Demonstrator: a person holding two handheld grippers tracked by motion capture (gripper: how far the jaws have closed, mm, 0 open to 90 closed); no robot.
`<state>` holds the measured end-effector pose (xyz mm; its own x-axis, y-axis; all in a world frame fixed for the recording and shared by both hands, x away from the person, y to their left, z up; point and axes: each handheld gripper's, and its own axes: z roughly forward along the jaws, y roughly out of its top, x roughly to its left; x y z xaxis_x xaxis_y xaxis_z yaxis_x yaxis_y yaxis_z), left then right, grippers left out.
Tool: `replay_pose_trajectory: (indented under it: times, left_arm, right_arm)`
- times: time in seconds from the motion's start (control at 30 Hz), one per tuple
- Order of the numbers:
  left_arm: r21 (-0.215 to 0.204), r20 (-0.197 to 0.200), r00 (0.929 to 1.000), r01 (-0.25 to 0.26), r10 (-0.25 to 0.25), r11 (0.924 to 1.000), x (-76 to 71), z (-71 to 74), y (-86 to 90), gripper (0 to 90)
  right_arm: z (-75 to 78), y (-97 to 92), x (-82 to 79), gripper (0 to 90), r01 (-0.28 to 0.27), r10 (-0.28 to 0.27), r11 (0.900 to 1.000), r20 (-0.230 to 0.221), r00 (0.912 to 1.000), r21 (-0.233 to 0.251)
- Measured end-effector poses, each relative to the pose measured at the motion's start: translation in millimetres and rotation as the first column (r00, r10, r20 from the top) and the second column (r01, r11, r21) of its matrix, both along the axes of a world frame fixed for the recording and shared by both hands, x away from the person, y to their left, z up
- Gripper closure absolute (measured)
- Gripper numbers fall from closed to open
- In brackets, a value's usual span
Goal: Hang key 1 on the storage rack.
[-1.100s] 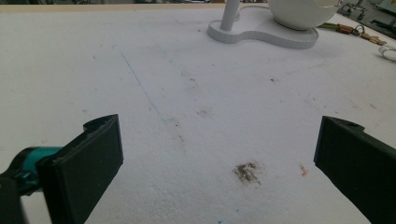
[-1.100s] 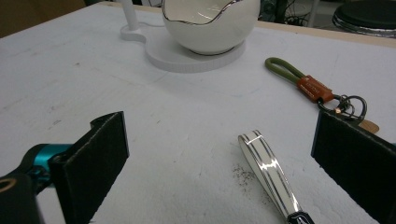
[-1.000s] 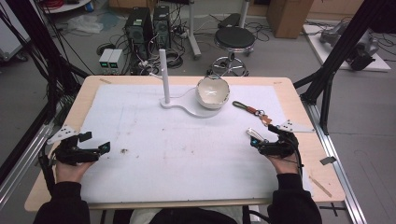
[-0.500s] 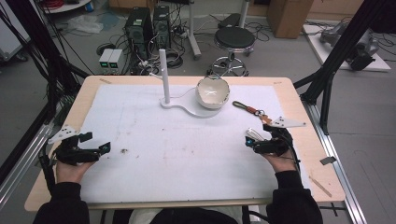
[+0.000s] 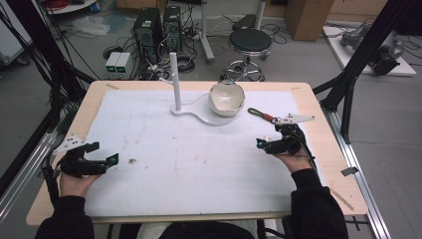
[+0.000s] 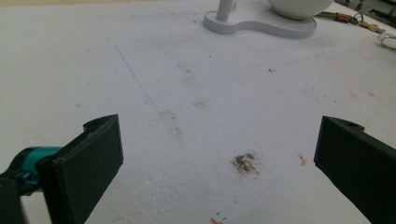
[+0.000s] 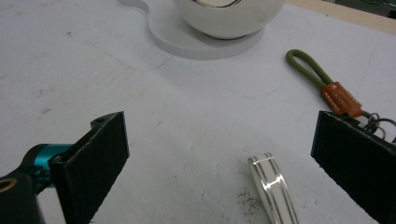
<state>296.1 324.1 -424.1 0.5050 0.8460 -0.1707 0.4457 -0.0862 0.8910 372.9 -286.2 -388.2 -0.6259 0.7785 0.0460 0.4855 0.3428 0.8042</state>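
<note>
Right gripper view: open right claw straddles ring.

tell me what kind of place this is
Probably a lab or workshop set up for recording. A padded white table stands inside a black frame, with computer towers and loose cables on the grey floor behind it, beside a round stool.

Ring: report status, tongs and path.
Both tongs open: left, right. Ring flat on mat between right jaws, not gripped. Keychain just beyond.
</note>
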Motion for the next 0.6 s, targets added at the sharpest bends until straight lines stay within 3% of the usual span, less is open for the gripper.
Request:
replay_pose_trajectory:
  times: [0.33,0.6]
  left_arm:
    - [0.003,-0.003,0.9999,-0.010,0.010,0.9999,-5.2,-0.5,3.8,1.7]
    - [0.001,-0.005,1.0000,-0.008,0.008,1.0000,-4.4,-0.8,4.2,1.7]
  right_arm:
    - [20.1,-2.9,20.1,4.2,0.008,-0.008,0.9998,0.010,0.9999,-0.016]
    - [32.9,-12.0,35.9,4.2,0.041,-0.041,0.9990,0.008,0.9991,0.019]
